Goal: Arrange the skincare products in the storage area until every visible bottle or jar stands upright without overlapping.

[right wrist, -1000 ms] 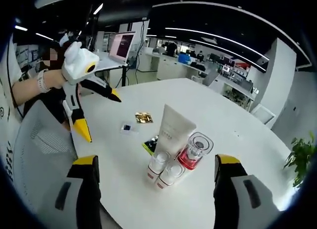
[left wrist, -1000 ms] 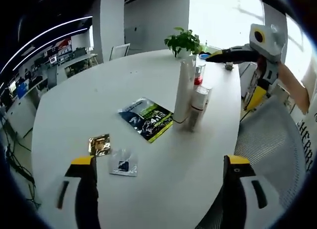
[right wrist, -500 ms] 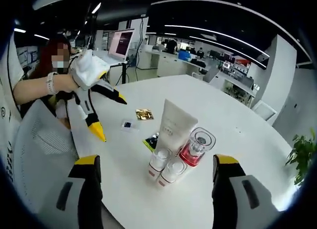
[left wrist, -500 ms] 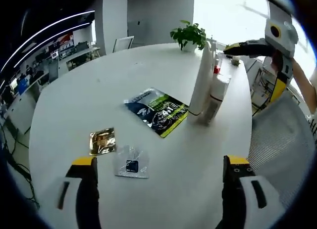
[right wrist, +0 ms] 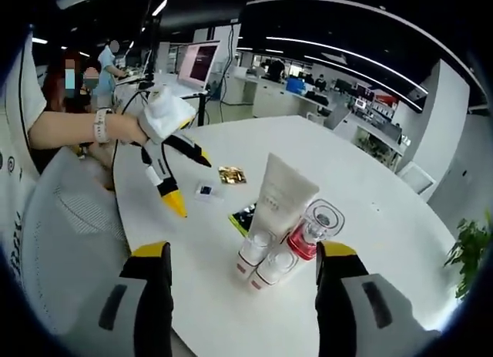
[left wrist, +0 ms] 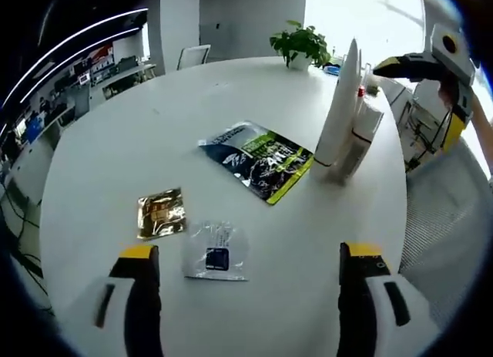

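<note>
On the round white table (left wrist: 115,156) I see the skincare cluster standing upright toward the far right in the left gripper view: tall white tube (left wrist: 340,110), cap down, w/ a white bottle (left wrist: 362,137) just beside it and touching or nearly so. From the right gripper view the same group reads clearer: white tube (right wrist: 282,203) at back, two small white bottles (right wrist: 255,250) (right wrist: 276,269) in front, side by side, and a clear-capped bottle w/ red body (right wrist: 316,227) to the right, all packed tight & upright.

Flat on the table nearer me: a dark/green sachet (left wrist: 258,158) just left of the tube, a gold foil packet (left wrist: 161,213), and a small clear packet (left wrist: 217,252) w/ dark square, near each other.

My left gripper (left wrist: 243,295) hangs over the near edge, jaws wide apart, nothing between them. It also shows in the right gripper view (right wrist: 187,180), held in a person's hand, jaws apart. My right gripper (right wrist: 243,276) sits before the bottles, jaws spread, nothing gripped; in the left gripper view it's at far right (left wrist: 420,95).

A potted plant (left wrist: 303,44) stands at the table's far edge.
</note>
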Demonstrator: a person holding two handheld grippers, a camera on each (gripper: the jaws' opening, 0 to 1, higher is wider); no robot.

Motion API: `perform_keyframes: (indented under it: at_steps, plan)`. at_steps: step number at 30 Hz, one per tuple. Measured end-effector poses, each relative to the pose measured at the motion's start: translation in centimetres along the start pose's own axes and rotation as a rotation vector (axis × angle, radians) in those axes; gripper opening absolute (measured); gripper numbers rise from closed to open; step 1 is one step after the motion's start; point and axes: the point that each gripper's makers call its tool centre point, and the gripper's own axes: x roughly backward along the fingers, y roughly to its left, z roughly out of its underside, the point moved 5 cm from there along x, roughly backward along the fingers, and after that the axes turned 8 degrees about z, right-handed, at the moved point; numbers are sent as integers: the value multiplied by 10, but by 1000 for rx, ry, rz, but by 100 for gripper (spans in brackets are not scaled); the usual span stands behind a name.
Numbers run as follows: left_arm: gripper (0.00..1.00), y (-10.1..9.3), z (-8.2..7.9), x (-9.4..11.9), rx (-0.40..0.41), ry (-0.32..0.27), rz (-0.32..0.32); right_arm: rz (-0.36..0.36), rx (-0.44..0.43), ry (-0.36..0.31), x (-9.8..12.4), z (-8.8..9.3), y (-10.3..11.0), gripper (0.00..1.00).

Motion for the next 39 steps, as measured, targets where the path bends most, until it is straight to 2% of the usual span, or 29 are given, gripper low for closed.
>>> perform_keyframes:
  at_steps: [7,12,15,19,22,25,31,34,39]
  plan:
    - [78,5,-14,-8,-25,-19,1,-1,-11,-10,-1,-1,-1,72]
    - [71,-1,-27,-19,-46,-39,39,-1,-13,-11,-1,-1,-1,72]
    - [62,-3,-33,-26,-49,-39,55,7,-12,-8,-1,0,-3,72]
    - [56,-2,-41,-36,-39,-46,79,12,-19,-9,1,0,-6,71]
    - [46,0,-44,-42,-38,-48,85,13,-23,-11,2,0,-6,70]
    - [46,3,-49,-48,-51,-63,68,13,-29,-12,3,1,-9,70]
    - [35,11,-58,-55,-15,-94,66,22,-50,-6,4,3,-17,68]
    - [33,11,-59,-59,-10,-86,75,22,-72,-17,7,3,-23,65]
    - [28,17,-59,-63,17,-83,77,-20,-116,-35,11,3,-34,61]
